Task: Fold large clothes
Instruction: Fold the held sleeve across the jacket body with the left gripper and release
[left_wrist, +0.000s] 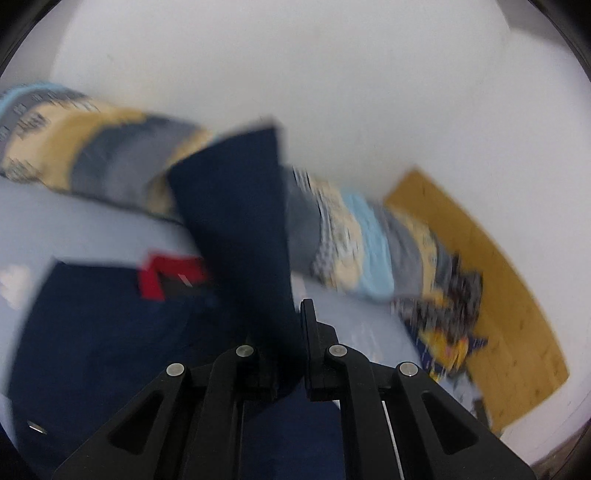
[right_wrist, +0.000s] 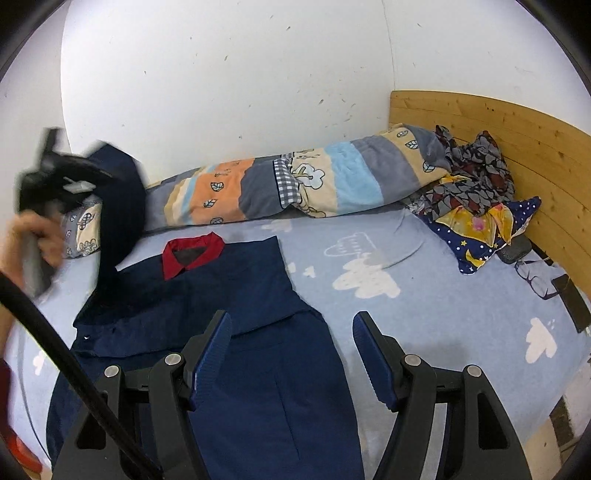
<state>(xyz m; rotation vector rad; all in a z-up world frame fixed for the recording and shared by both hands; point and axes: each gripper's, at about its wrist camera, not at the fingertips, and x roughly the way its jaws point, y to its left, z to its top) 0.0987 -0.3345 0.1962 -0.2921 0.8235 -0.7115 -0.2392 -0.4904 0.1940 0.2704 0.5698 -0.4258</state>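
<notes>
The left tool (left_wrist: 286, 332) pinched a raised sleeve (left_wrist: 236, 206) of the navy shirt (right_wrist: 258, 332) on the bed (right_wrist: 461, 314); the right tool (right_wrist: 291, 354) hovered, spread wide.

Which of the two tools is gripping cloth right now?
The left tool, shut on the navy jacket's sleeve and lifting it off the bed. The right tool hangs open above the jacket's body, holding nothing.

No legible text, labels, brands, numbers or signs appear in either view. The quilt (right_wrist: 295, 184) and bedsheet (right_wrist: 424, 295) carry pictorial prints only: leaves, clouds.
</notes>
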